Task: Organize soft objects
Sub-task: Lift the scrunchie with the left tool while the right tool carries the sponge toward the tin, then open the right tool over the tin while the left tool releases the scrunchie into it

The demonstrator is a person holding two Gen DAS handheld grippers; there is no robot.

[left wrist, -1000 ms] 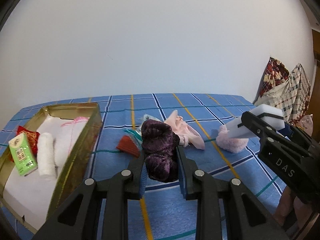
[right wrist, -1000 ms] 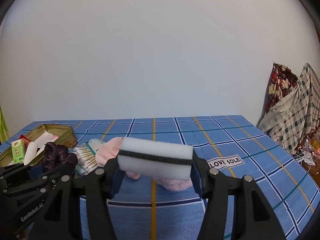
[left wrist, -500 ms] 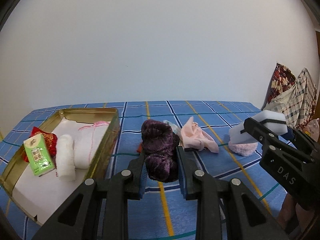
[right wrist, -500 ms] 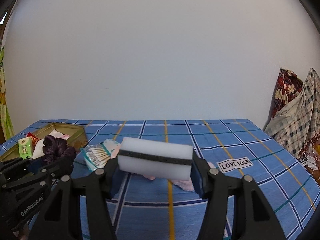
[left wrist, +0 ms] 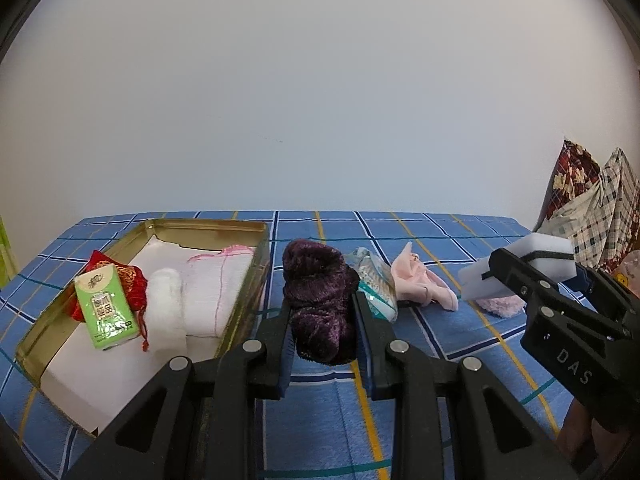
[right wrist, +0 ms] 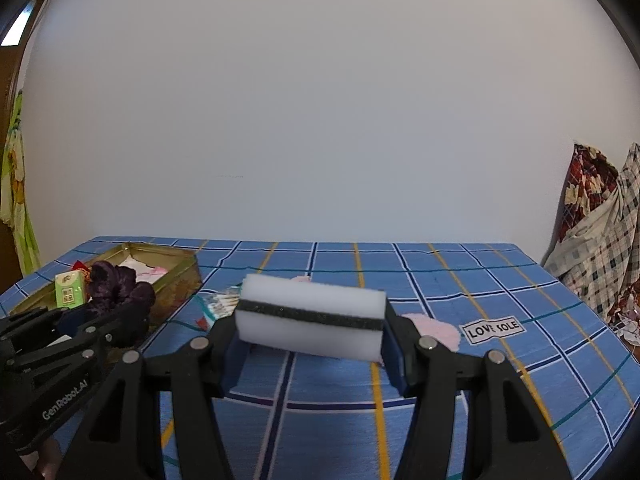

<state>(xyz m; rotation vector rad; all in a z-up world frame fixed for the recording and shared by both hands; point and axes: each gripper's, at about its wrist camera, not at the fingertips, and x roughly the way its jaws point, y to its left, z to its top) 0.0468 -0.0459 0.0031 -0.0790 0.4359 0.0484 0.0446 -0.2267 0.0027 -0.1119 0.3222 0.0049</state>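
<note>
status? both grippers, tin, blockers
Left gripper shut on purple velvet scrunchie, right of gold tin. Right gripper shut on white sponge, held above the sheet. Tin part filled; no blocker visible.

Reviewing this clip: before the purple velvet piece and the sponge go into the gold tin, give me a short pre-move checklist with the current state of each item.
1. Left tool grips the purple velvet piece: ok, pinched between both fingers.
2. Right tool grips the white sponge: ok, held by its ends, tilted slightly.
3. Gold tin open: ok, no lid on it.
4. Free space in tin: ok, bare white lining at the near end; green tissue pack, red pouch and white cloths fill the rest.
5. Tools apart from each other: ok, right tool sits off to the side.
6. Velvet piece above tin: not ok, beside the tin's right wall.
</note>
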